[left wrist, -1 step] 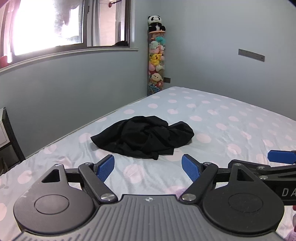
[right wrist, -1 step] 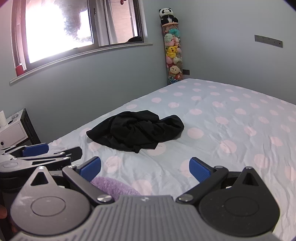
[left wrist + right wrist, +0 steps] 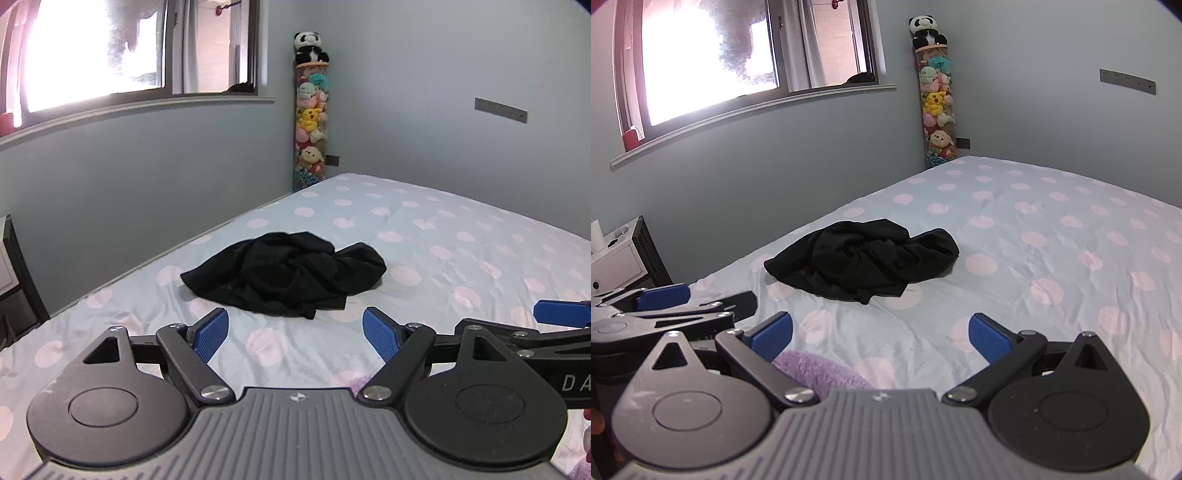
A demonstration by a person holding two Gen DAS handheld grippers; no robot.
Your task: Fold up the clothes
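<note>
A crumpled black garment point(image 3: 288, 273) point(image 3: 864, 254) lies in a heap on the pale blue bed sheet with pink dots point(image 3: 461, 236) point(image 3: 1071, 229), toward its left side. My left gripper point(image 3: 295, 328) hovers open just short of the garment, nothing between its blue pads. My right gripper point(image 3: 881, 334) is also open and empty, a little further back and to the right of the heap. Each gripper shows at the edge of the other's view, side by side.
A purple fuzzy cloth point(image 3: 816, 373) lies on the near edge of the bed under the grippers. A clear tube of plush toys point(image 3: 312, 122) stands in the far corner. A white nightstand point(image 3: 617, 258) is at the left, with the window wall behind.
</note>
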